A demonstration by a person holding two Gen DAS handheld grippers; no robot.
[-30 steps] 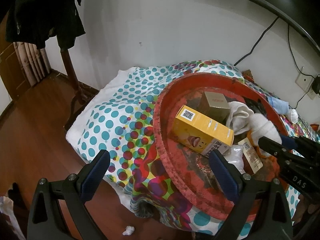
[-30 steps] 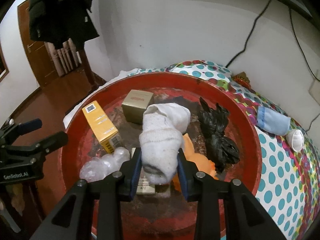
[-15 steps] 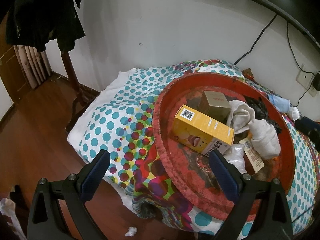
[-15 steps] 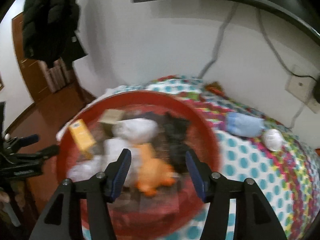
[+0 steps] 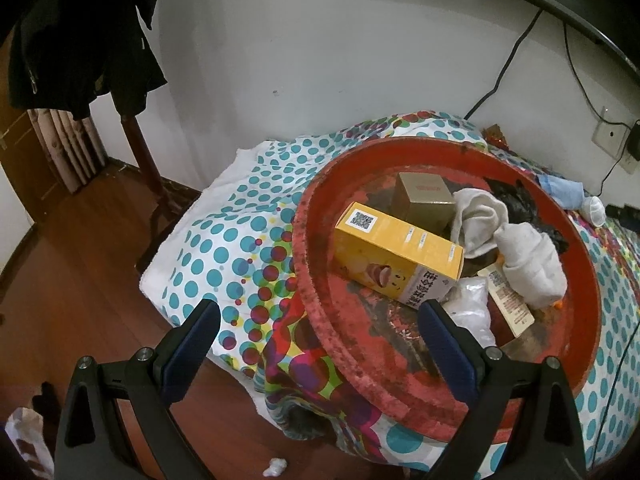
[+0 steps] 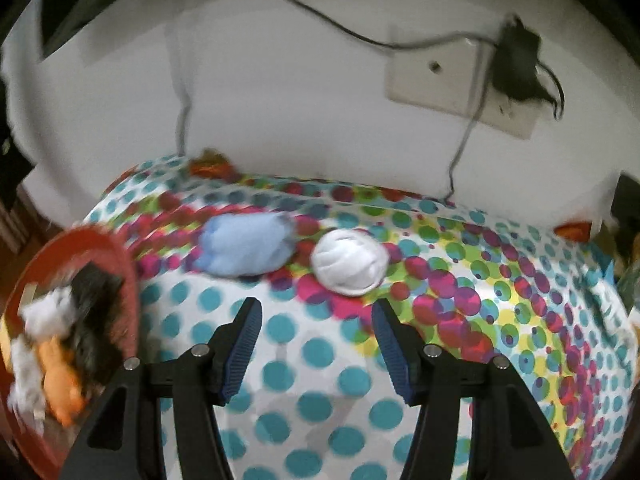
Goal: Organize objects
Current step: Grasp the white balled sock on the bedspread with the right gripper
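Note:
A red basin (image 5: 304, 248) rests on the dotted bedcover (image 5: 224, 240). It holds a yellow box (image 5: 392, 256), a gold box (image 5: 424, 200), a white sock (image 5: 528, 264), a black bag (image 5: 516, 204) and a clear plastic bag (image 5: 472, 304). My left gripper (image 5: 316, 312) hangs open over the basin's near left rim, holding nothing. My right gripper (image 6: 316, 306) is open and empty above the bedcover. Just beyond its fingertips lie a rolled blue sock (image 6: 244, 246) and a rolled white sock (image 6: 348, 266). The basin (image 6: 128, 280) sits at the left edge of the blurred right wrist view.
A wall socket (image 6: 460, 80) with a black plug and cables sits on the white wall behind the bed. A dark coat (image 5: 80, 40) hangs on a wooden stand at the left. Wooden floor (image 5: 80, 280) with a paper scrap (image 5: 274, 466) lies below the bed edge.
My right gripper let go of the white sock in the basin, opened, and swung right to the blue and white rolls on the bedcover. The left gripper stayed put.

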